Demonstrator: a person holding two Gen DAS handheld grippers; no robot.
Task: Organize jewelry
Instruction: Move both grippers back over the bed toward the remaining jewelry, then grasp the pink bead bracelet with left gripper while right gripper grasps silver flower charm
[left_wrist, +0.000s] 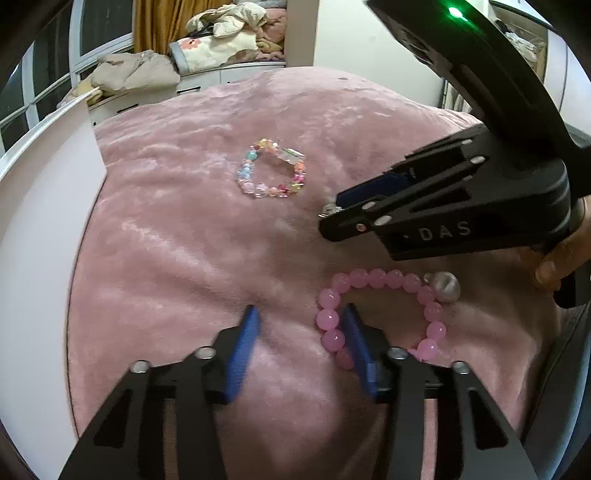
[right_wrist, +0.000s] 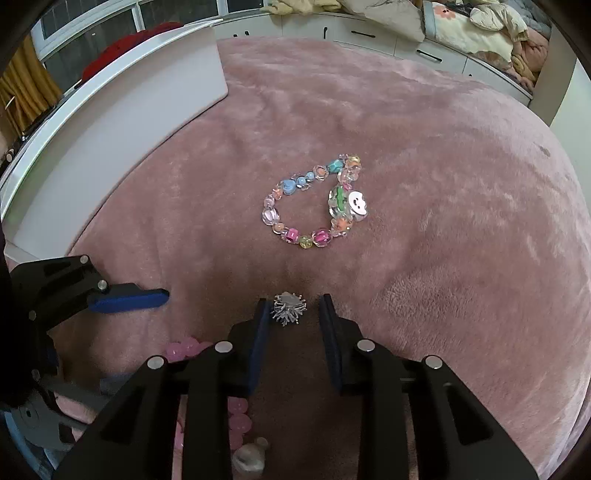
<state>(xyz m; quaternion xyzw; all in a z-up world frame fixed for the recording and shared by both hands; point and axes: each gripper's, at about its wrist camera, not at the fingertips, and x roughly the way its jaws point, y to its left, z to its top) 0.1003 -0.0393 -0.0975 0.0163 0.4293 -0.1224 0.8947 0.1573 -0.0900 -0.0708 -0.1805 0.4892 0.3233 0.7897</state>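
Straddling a small silver spiky brooch-like charm (right_wrist: 289, 308), the right claw (right_wrist: 294, 308) has its jaws moderately open, blue pads on either side, nothing gripped yet. Left pad looks to touch the charm or sit just beside it; right pad is apart from it.

Left claw (left_wrist: 301, 321) is wide open and empty, low over the pink plush blanket (left_wrist: 177, 229). Its right pad sits inside the loop of the round pink bead bracelet with a pearly silver charm (left_wrist: 384, 314), overlapping the near beads.

Multicolour clear-bead bracelet with a white smiley charm (right_wrist: 314, 201) lies farther out on the blanket, well apart from both claws. White box (right_wrist: 122, 122) stands at the blanket's left edge, likely the drop-off, though its inside is not visible.

Handling, as a judgement:
- Silver charm: light, rigid, thin spikes look bendable. Pinch across the solid centre, not the tips. Plush pile may snag the spikes, so lift straight up.
- Pink bracelet: smooth round beads, slippery, strand floppy. Close on one bead or across the strand; the rest will dangle and swing.
- Multicolour bracelet: same floppy strand; the chunky charm is the best hold.
- Soft blanket gives under pressure, so the pads can press in slightly to get under the items.
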